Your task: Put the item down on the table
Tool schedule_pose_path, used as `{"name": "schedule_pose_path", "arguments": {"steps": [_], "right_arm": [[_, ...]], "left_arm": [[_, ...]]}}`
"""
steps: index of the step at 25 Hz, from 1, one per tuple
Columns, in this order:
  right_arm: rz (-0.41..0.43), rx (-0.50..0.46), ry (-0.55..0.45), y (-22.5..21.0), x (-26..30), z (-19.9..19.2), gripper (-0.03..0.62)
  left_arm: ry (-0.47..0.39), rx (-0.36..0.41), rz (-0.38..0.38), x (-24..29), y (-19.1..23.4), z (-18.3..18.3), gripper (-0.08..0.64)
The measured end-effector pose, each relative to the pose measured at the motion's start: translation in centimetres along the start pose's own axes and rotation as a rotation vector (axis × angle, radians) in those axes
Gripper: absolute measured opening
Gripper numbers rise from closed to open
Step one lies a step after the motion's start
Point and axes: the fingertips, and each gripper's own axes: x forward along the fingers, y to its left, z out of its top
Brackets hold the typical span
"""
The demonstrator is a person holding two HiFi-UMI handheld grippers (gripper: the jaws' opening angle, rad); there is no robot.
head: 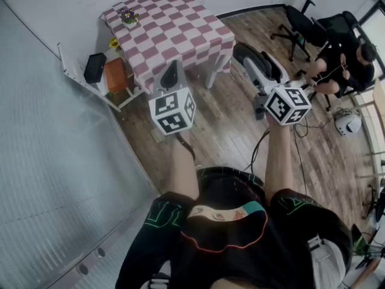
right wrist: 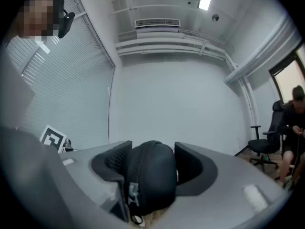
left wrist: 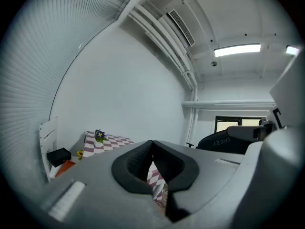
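A black zippered case (right wrist: 150,175) sits upright between the pads of my right gripper (right wrist: 152,149), which is shut on it and held up in the air. In the head view the same case (head: 267,65) shows ahead of the right marker cube, over the wooden floor. My left gripper (head: 171,74) hovers just before the near edge of the table (head: 180,23), which has a red-and-white checked cloth. In its own view the left gripper (left wrist: 152,144) has its pads meeting at the tips, with nothing between them. The table (left wrist: 107,142) lies ahead of it, low and to the left.
A small pot of purple flowers (head: 128,17) stands at the table's far left corner. A white rack left of the table holds a black box (head: 94,67) and an orange item (head: 115,75). At the right are an office chair (head: 298,23), a seated person (head: 343,59) and a white helmet (head: 348,123).
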Motion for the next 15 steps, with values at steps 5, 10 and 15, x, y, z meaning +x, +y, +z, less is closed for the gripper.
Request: {"name": "schedule_pose_path", "arguments": {"steps": [5, 10, 15], "right_arm": [[0.026, 0.029, 0.008, 0.9, -0.1, 0.1, 0.281], [0.032, 0.044, 0.002, 1.1, -0.3, 0.3, 0.281], [0.027, 0.052, -0.006, 0.7, -0.7, 0.7, 0.281]], "left_arm": [[-0.009, 0.020, -0.037, -0.5, -1.5, 0.6, 0.009], [-0.019, 0.015, -0.041, -0.7, -1.5, 0.8, 0.009], [-0.031, 0.010, -0.056, -0.4, -2.0, 1.2, 0.009]]}}
